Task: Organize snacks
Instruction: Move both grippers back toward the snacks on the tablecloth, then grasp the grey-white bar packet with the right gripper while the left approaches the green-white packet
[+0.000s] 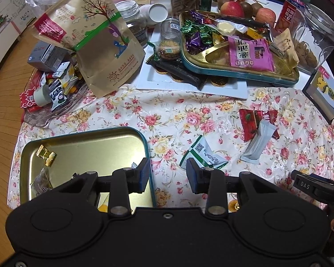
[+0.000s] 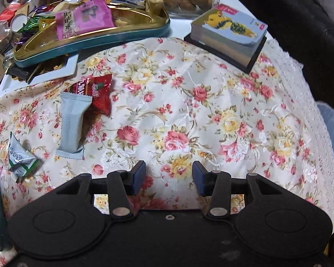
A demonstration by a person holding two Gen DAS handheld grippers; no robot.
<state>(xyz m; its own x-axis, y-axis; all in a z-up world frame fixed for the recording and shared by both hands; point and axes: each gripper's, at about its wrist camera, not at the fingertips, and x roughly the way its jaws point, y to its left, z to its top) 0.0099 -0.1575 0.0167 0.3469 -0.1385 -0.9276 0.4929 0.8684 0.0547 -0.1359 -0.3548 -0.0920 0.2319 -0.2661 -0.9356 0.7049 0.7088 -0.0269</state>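
Blue-padded jaws on both grippers gape, empty.

We see three loose snacks on floral cloth: red packet [image 1: 257, 123] flat, grey-blue bar wrapper [image 1: 259, 143] overlapping its edge, green-white sachet [image 1: 206, 155] crumpled nearby. Gold candy [image 1: 46, 155] lies in open tin [image 1: 86, 133], beside possibly another wrapper.

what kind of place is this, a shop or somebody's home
Most likely a home, at a living or dining table: a floral tablecloth, wooden flooring, and apples among opened snack packets and jars.
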